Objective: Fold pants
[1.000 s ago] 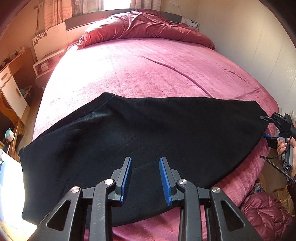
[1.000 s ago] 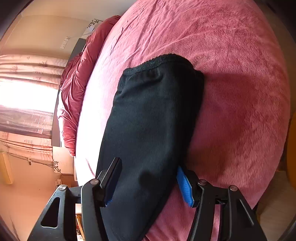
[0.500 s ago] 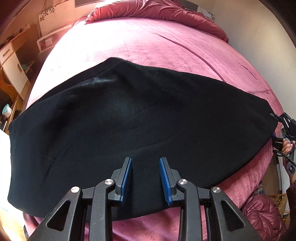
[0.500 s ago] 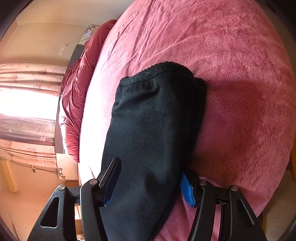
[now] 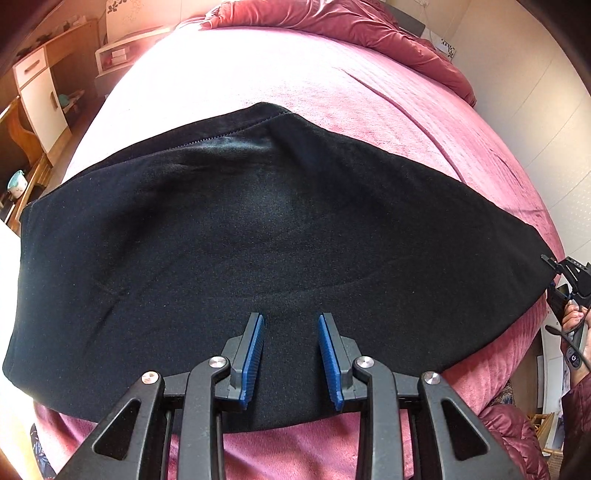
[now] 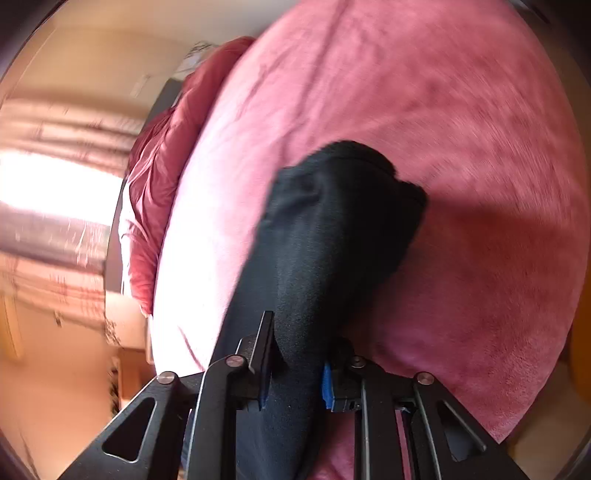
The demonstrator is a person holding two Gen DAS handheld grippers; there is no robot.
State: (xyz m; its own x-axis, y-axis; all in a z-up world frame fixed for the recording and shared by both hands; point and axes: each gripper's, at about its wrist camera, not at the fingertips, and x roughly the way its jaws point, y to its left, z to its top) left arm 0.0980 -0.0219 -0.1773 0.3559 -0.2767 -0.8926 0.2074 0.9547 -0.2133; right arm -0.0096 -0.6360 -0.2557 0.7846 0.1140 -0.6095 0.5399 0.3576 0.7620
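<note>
Black pants (image 5: 258, 240) lie spread across a pink bed, folded lengthwise, running from left to right in the left wrist view. My left gripper (image 5: 291, 354) is open, its blue pads just above the near edge of the pants around the middle. My right gripper (image 6: 295, 365) is shut on the pants' end (image 6: 332, 240), which bunches between its pads and lifts off the bed. That gripper also shows at the far right of the left wrist view (image 5: 565, 280), held by a hand at the pants' tip.
The pink bed cover (image 5: 295, 81) stretches beyond the pants, with a crumpled red duvet (image 5: 351, 26) at the headboard. A wooden desk and white cabinet (image 5: 37, 85) stand left of the bed. A wall (image 5: 535, 92) runs along the right.
My right gripper has closed on the pants' end, gathering the cloth narrower. My left gripper has moved forward over the pants, staying open.
</note>
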